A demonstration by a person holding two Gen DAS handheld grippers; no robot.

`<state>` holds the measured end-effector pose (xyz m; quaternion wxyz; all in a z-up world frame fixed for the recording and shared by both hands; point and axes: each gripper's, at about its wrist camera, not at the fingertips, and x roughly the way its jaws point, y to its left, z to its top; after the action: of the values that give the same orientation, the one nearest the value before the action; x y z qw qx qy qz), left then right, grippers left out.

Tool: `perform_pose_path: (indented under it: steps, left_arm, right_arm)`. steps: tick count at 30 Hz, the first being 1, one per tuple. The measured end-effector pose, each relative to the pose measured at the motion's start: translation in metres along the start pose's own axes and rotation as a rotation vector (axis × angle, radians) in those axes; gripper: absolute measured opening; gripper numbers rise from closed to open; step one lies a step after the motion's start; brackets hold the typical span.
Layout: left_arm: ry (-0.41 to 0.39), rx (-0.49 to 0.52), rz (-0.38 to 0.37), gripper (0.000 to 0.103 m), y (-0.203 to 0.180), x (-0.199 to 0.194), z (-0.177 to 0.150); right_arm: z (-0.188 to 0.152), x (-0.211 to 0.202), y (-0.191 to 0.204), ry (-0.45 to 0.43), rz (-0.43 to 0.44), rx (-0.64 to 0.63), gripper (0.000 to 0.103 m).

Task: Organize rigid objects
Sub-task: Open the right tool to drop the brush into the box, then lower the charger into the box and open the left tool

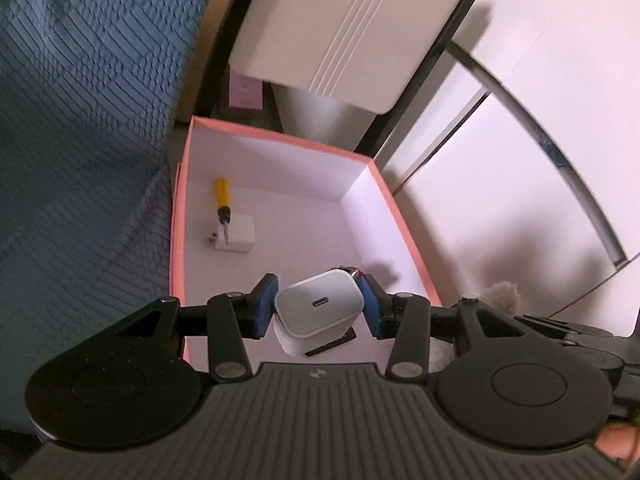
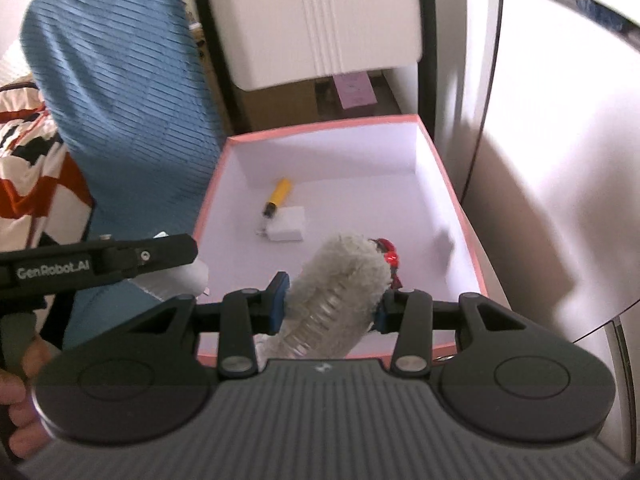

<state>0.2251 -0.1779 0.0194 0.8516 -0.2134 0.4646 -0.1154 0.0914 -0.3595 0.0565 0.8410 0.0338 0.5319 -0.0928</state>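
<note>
Holding a white charger cube (image 1: 320, 307) between the blue pads (image 1: 266, 304) of the left gripper (image 1: 320, 308), jaws part open and pressed on its sides, above the near end of the pink-rimmed box (image 1: 178, 216). Right gripper (image 2: 330, 304) clamped on a fluffy grey brush with a clear ribbed handle (image 2: 340, 276), over the box's near rim. Inside, near the left wall: yellow screwdriver (image 1: 222, 196) lying tip-first on a second white adapter (image 1: 238, 234); red item (image 2: 388, 254) partly hidden. Floor of box mostly bare toward far and right walls. Blue quilted fabric (image 1: 80, 120) left of box, white cabinet panels (image 1: 500, 200) right, white ribbed case (image 1: 340, 28) beyond
</note>
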Motion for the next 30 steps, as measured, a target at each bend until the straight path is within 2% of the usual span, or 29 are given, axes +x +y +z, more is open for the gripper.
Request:
perform_pose_path:
  steps: [10, 16, 22, 30]
  left_arm:
    - [0.086, -0.022, 0.039, 0.051, 0.004, 0.065, -0.004]
    - [0.131, -0.036, 0.054, 0.051, 0.008, 0.093, -0.004]
    - [0.155, -0.038, 0.073, 0.051, 0.01, 0.109, -0.006]
    - [0.155, -0.046, 0.077, 0.052, 0.015, 0.108, -0.006]
  right_arm:
    - [0.003, 0.066, -0.031, 0.119, 0.006, 0.009, 0.044]
    - [-0.001, 0.089, -0.04, 0.163, 0.019, 0.008, 0.043]
    - [0.0, 0.105, -0.048, 0.188, 0.032, 0.017, 0.043]
    - [0.002, 0.107, -0.048, 0.184, 0.05, 0.027, 0.043]
